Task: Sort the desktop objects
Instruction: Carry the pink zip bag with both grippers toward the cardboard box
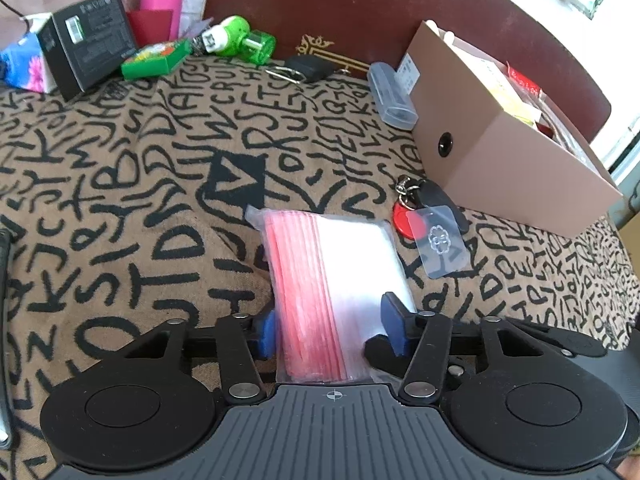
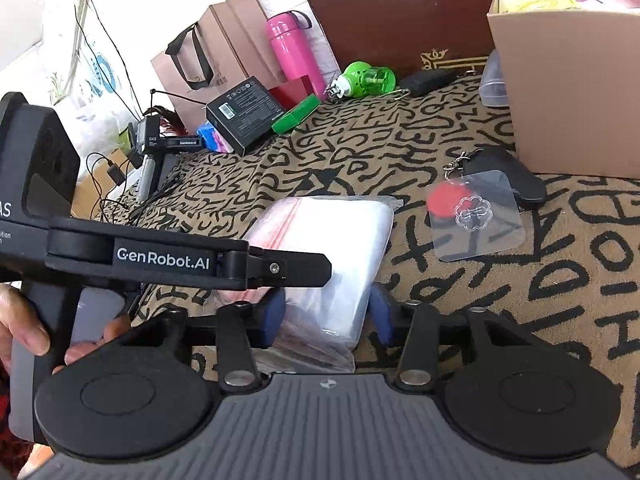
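A pack of clear zip bags with red seal strips [image 1: 340, 264] lies on the letter-patterned cloth [image 1: 120, 200]. My left gripper [image 1: 330, 330] is shut on its near end, a blue pad pressing each side. In the right wrist view the same pack [image 2: 332, 232] sits between the blue pads of my right gripper [image 2: 326, 316], which squeeze its near end. The left gripper's black finger [image 2: 296, 268] crosses over the pack from the left, with a hand on its handle.
An open cardboard box [image 1: 500, 152] of items stands at the right. A key bunch with red fob and clear tag [image 1: 436, 236] lies beside the pack. At the back are a clear case [image 1: 390, 96], black key fob [image 1: 310, 68], green plug-in device [image 1: 240, 40], green box [image 1: 156, 60], black box [image 1: 92, 40], and pink bottle [image 2: 294, 52].
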`<state>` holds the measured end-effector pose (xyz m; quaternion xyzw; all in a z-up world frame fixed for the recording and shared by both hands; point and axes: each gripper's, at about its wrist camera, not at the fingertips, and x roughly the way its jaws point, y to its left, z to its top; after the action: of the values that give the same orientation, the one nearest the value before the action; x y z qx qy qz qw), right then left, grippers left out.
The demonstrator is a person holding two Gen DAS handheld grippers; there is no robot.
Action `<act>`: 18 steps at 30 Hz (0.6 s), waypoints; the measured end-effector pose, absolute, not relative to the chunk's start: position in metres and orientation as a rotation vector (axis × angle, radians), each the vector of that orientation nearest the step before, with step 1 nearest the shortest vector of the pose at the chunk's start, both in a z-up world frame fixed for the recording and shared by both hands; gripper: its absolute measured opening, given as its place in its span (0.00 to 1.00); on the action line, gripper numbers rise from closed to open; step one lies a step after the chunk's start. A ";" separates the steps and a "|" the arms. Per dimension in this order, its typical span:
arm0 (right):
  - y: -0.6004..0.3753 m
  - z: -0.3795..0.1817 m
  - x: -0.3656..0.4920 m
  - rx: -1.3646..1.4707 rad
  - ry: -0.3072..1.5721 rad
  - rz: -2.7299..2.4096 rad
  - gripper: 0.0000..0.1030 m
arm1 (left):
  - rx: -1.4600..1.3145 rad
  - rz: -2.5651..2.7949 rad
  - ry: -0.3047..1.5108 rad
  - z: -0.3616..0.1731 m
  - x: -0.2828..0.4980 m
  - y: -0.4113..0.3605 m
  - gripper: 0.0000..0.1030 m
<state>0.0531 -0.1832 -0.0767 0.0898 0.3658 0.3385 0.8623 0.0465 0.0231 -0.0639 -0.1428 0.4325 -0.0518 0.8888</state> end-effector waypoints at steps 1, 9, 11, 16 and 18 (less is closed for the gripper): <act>-0.185 -0.075 0.051 0.185 0.763 0.709 0.32 | -0.283 -0.105 0.898 -0.061 0.044 0.022 0.45; -0.205 -0.058 0.025 0.197 0.722 0.685 0.30 | -0.287 -0.152 0.874 -0.038 0.029 0.005 0.41; -0.213 -0.048 0.020 0.199 0.692 0.672 0.30 | -0.286 -0.175 0.852 -0.028 0.028 -0.001 0.41; -0.238 -0.017 0.015 0.201 0.593 0.620 0.30 | -0.271 -0.249 0.763 0.001 0.037 -0.025 0.41; -0.249 -0.006 0.016 0.200 0.553 0.593 0.30 | -0.258 -0.285 0.730 0.012 0.045 -0.037 0.41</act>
<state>0.0160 -0.2494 -0.0063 0.0971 0.2684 0.2880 0.9141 0.0450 -0.0370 0.0121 -0.1253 0.3549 -0.1387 0.9160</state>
